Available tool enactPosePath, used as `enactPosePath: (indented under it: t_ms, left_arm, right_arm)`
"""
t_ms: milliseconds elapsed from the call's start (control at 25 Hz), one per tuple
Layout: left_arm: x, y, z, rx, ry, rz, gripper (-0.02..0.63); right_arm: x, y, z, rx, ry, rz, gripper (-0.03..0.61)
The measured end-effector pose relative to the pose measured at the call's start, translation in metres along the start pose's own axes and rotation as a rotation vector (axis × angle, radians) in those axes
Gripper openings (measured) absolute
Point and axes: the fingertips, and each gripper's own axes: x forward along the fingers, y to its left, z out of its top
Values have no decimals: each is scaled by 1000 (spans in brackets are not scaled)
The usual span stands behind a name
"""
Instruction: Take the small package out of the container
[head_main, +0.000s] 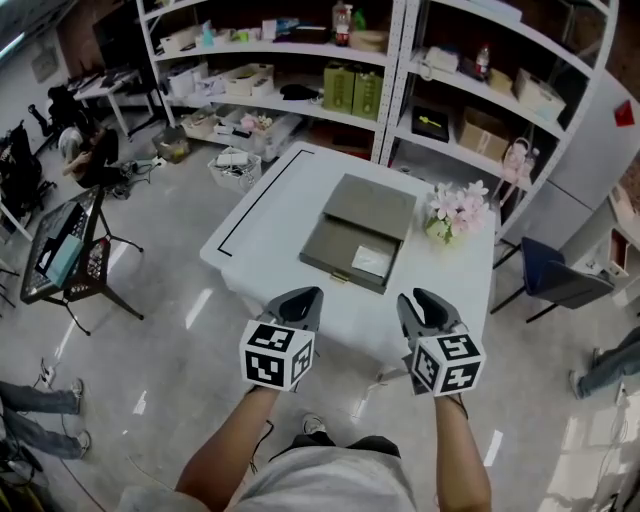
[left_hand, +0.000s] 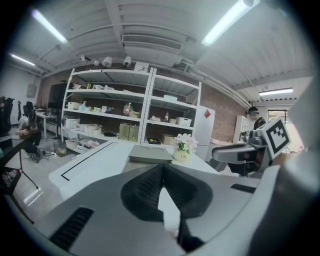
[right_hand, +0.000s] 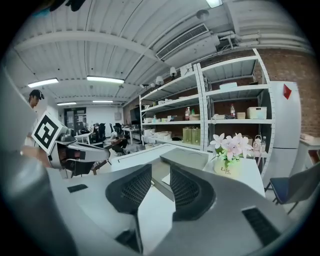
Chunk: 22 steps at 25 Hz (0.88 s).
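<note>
A flat grey container lies in the middle of the white table, its drawer pulled out toward me. Inside the drawer rests a small white package. Both grippers hover in front of the table's near edge, short of the container. My left gripper has its jaws together, their tips meeting with nothing between them. My right gripper stands open, a clear gap between its pads, and holds nothing. The container lies ahead of both.
A small pot of pink flowers stands on the table to the right of the container. Tall white shelves full of boxes rise behind the table. A dark chair sits at the right, and an equipment stand at the left.
</note>
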Motion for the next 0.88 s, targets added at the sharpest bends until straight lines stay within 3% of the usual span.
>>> enactPosePath:
  t_ms: [560, 880]
  left_arm:
    - [49, 45, 10, 37, 32, -48, 2]
    - [107, 78, 17, 67, 69, -69, 3]
  right_arm:
    - [72, -17, 0, -53, 96, 51, 137]
    - [135, -37, -19, -131, 246, 134, 137]
